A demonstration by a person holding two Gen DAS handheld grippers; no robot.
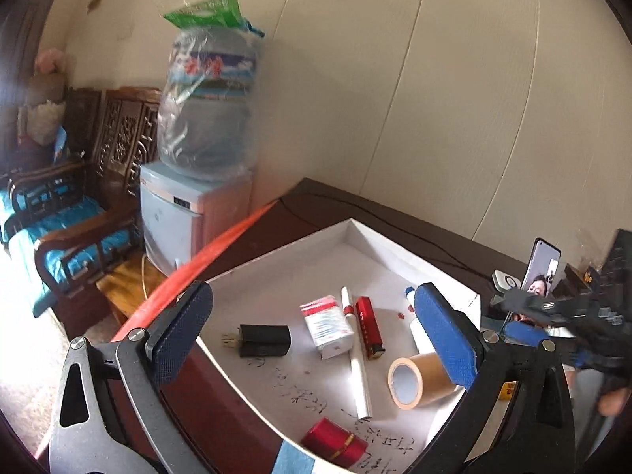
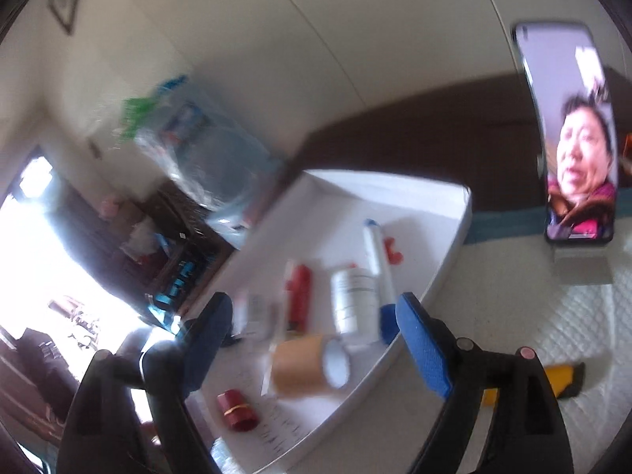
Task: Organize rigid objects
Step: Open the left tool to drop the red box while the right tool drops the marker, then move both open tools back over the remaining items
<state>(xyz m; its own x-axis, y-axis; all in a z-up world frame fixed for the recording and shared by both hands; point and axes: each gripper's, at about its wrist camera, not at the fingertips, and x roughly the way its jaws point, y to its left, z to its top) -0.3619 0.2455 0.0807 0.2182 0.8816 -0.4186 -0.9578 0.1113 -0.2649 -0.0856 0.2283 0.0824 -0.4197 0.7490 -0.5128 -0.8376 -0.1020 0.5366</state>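
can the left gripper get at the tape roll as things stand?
Probably yes. The left gripper is open and empty above the tray, and the tape roll lies on its side near the right finger, top exposed. The white tube beside it is close but apart.

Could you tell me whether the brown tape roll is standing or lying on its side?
On its side: the brown tape roll shows its open core sideways in the white tray.

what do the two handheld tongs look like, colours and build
Both tongs, left and right, share one build: black angular arms joined by round silver pivot bolts, each ending in a flat rectangular pad with textured blue covering. In each view the pad on the picture's left looks darker, shaded navy. No cables or sleeves show.
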